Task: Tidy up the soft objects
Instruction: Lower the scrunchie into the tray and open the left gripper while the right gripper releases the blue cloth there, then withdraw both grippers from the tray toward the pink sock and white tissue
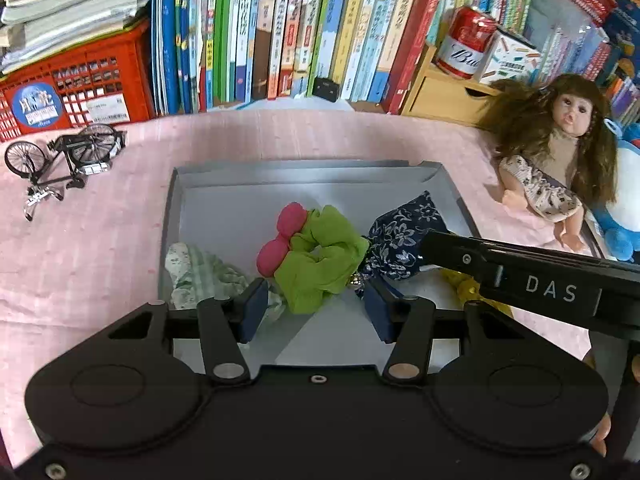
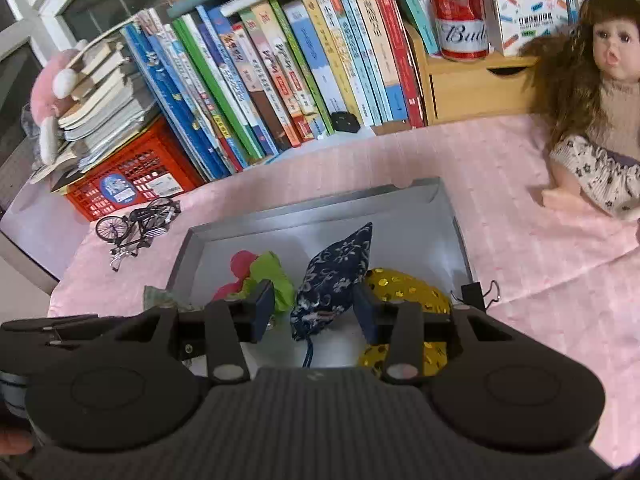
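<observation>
A grey shallow box (image 1: 304,170) (image 2: 320,204) sits on the pink cloth. Inside lie a green scrunchie with pink balls (image 1: 316,260) (image 2: 264,276), a pale green patterned cloth (image 1: 200,272) (image 2: 160,298), a navy floral pouch (image 1: 404,240) (image 2: 336,276) and a gold sequin piece (image 2: 404,292) (image 1: 466,286). My left gripper (image 1: 316,310) is open just above the near edge of the scrunchie. My right gripper (image 2: 314,312) is open with the navy pouch between its fingers, not pinched. Its black body (image 1: 540,276) crosses the left wrist view.
A doll (image 1: 560,152) (image 2: 600,120) and blue plush (image 1: 624,216) lie at the right. A toy bicycle (image 1: 60,160) (image 2: 136,224), red crate (image 1: 68,92) (image 2: 132,180), row of books (image 1: 280,32), red can (image 1: 464,42) (image 2: 460,16) and wooden drawer (image 2: 476,84) line the back.
</observation>
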`<move>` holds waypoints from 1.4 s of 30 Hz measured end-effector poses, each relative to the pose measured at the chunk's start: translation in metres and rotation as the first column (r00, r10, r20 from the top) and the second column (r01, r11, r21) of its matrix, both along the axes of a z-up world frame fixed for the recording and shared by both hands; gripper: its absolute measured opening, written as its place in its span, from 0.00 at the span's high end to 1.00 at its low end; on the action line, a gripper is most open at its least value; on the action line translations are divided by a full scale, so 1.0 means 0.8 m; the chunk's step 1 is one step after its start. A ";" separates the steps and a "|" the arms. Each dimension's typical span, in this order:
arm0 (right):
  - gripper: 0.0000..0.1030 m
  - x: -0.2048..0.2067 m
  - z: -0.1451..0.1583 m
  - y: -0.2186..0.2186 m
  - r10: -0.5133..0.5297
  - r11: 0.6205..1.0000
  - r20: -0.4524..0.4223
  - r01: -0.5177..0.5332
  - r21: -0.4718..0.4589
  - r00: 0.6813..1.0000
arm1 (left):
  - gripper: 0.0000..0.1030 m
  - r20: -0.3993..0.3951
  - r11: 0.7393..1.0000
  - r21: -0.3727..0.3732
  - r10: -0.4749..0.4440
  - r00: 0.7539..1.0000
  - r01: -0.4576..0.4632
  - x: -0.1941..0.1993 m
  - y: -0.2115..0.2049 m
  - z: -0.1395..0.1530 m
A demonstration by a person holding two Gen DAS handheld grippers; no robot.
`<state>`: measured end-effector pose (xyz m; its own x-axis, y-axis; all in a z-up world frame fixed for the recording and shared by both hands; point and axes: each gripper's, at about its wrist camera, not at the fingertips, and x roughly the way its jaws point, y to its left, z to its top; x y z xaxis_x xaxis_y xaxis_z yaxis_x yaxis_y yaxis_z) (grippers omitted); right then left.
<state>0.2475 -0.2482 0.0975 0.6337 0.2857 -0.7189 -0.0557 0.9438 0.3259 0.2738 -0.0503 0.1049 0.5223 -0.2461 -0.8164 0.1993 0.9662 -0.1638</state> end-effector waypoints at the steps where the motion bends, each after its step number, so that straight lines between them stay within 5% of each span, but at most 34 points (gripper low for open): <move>1: 0.41 -0.004 0.003 0.000 0.004 1.000 0.007 -0.004 -0.002 1.000 | 0.50 0.007 1.000 -0.002 -0.005 1.000 0.005 -0.004 0.001 0.004; 25: 0.32 -0.130 0.062 0.011 0.134 0.990 0.264 -0.143 0.016 0.955 | 0.33 0.199 0.989 -0.076 -0.107 0.974 0.125 -0.136 0.031 0.058; 42: 0.25 -0.203 0.051 0.038 0.193 0.980 0.361 -0.196 -0.029 0.912 | 0.25 0.311 0.988 -0.089 -0.094 0.946 0.128 -0.227 0.078 0.041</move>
